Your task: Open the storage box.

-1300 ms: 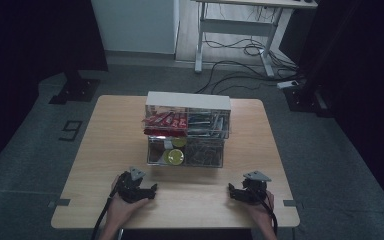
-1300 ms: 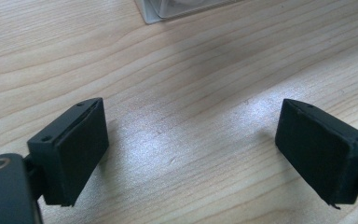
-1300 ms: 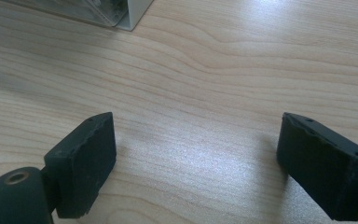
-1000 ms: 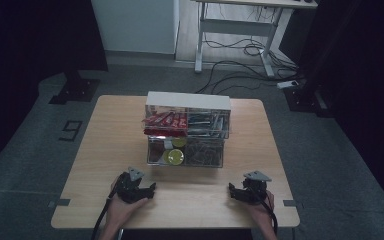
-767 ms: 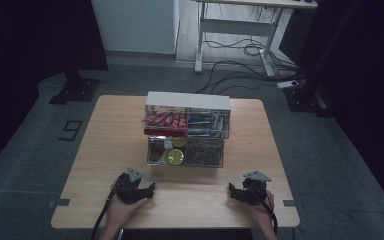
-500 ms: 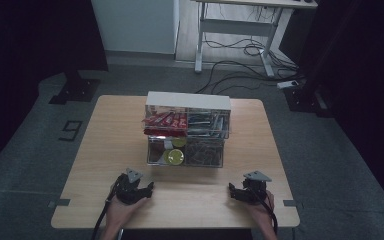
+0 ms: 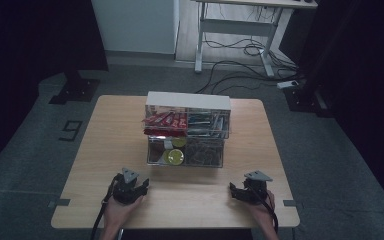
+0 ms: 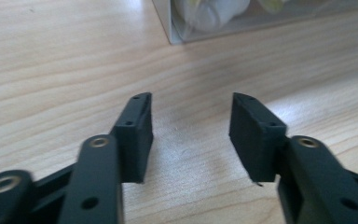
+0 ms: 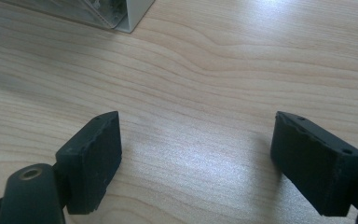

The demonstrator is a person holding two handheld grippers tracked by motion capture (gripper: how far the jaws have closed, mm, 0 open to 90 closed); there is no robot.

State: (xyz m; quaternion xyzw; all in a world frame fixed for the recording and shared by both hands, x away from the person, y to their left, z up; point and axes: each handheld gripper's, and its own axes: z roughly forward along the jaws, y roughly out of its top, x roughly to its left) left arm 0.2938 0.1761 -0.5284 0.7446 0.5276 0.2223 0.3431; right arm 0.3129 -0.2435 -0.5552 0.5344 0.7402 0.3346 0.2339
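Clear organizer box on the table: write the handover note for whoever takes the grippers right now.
Left gripper: open, empty, low over the table near its front edge, left of centre.
Right gripper: open wider, empty, near the front edge at the right.
Clear organizer box: mid-table, beyond both grippers and apart from them; red packets in the upper tier, yellow-green round items in the lower.
Done: nothing visibly moved out.
Left: apparently everything; first reach not begun.
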